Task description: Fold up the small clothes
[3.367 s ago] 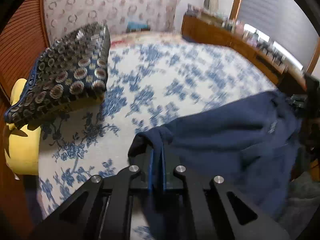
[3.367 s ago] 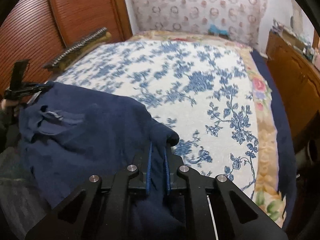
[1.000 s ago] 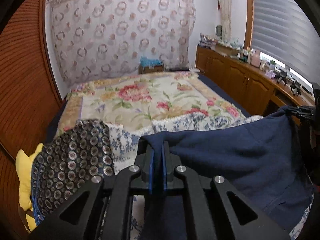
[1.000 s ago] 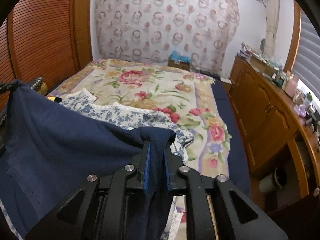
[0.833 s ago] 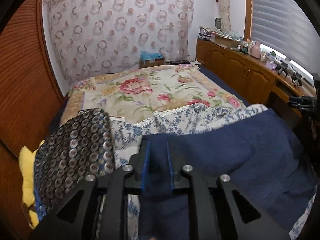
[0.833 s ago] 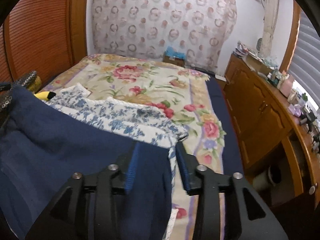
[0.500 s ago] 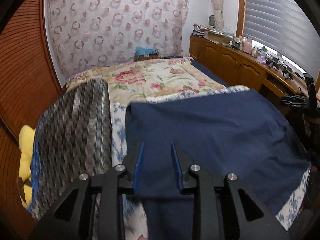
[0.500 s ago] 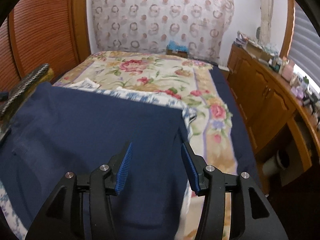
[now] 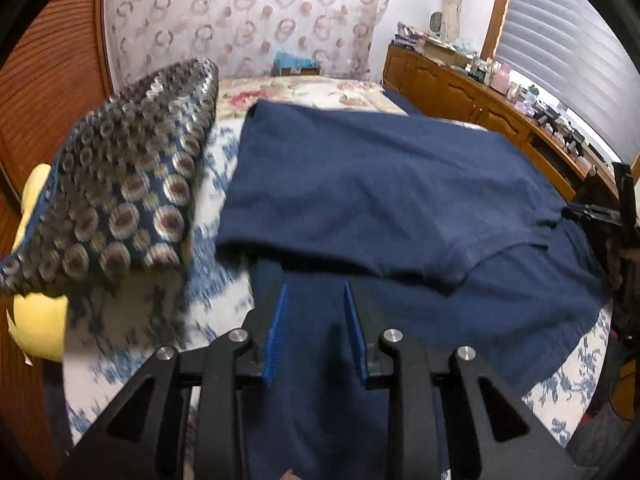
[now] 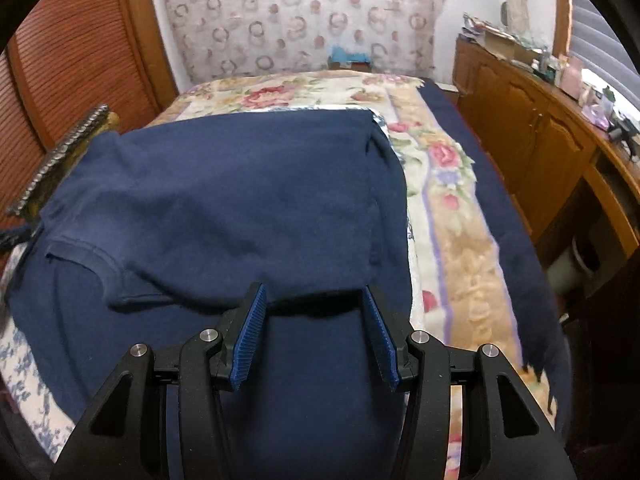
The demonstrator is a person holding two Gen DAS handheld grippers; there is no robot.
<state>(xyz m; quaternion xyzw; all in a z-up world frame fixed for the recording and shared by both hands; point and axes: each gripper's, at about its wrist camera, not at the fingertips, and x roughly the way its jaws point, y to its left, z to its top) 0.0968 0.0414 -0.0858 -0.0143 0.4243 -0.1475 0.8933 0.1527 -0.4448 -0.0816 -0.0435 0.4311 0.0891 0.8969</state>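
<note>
A navy blue garment (image 9: 380,184) lies spread on the bed, its far half folded back over the near half, with a sleeve hem showing (image 10: 80,248). My left gripper (image 9: 315,288) is open just above the near left part of the cloth, and its blue pads do not press on anything. My right gripper (image 10: 314,289) is open wider above the near right part, at the edge of the folded layer, with nothing pinched. The garment (image 10: 240,200) reaches under both grippers. The right gripper also shows at the right edge of the left wrist view (image 9: 616,216).
The bed has a blue-flowered sheet (image 9: 216,296) over a floral cover (image 10: 448,168). A dark patterned cushion (image 9: 132,184) and a yellow soft item (image 9: 36,320) lie left of the garment. Wooden cabinets (image 10: 540,140) run along the right, a slatted wooden door (image 10: 80,40) on the left.
Both grippers held the garment's corners up a second ago. They opened and let go, and the cloth dropped flat onto the bed. Both hands then sank and drew back toward the near edge.
</note>
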